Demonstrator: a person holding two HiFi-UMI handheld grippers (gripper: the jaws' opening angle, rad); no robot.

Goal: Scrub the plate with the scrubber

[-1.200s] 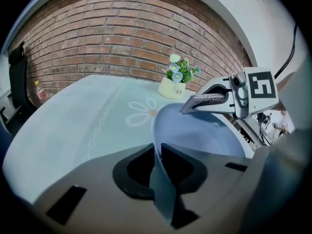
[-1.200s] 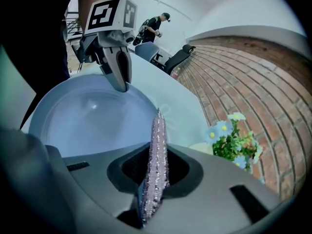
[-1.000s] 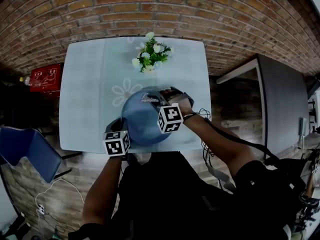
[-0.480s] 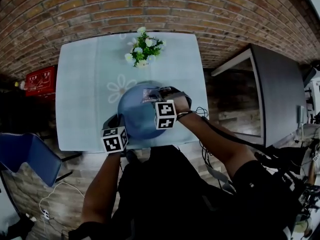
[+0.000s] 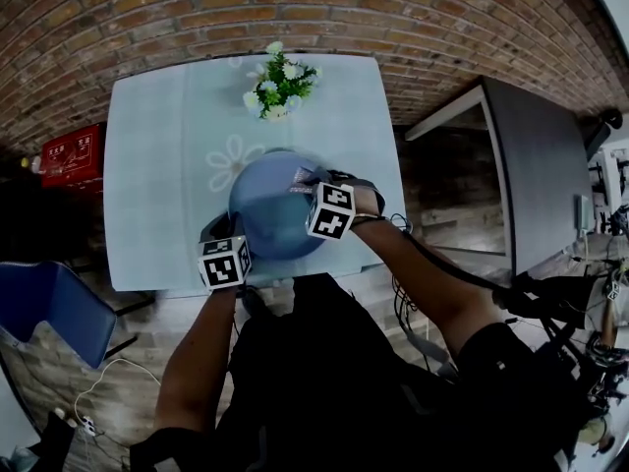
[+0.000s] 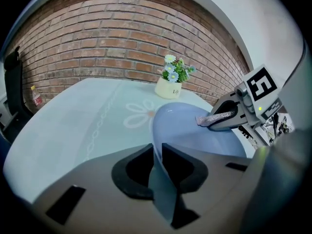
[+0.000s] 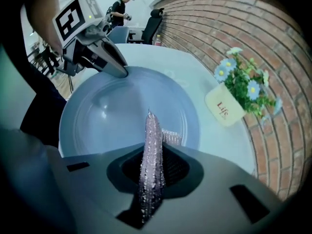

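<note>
glossy smooth plate; glittery rough scrubber

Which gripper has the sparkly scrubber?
The right hand-held gripper: its jaws pinch the sparkly scrubber over the blue plate. The left hand-held gripper only clamps the plate's rim.

Seen from the head, the whole scene slides: the table, the flower pot and the plate now sit higher and a little further left in the frame than a second ago, and the red box drifts toward the left edge. Against the plate, the right gripper shifts the scrubber slightly, from the far middle of the dish toward its right side. Its marker cube tips a bit more clockwise. The left gripper rises in the frame with the plate's near rim.
</note>
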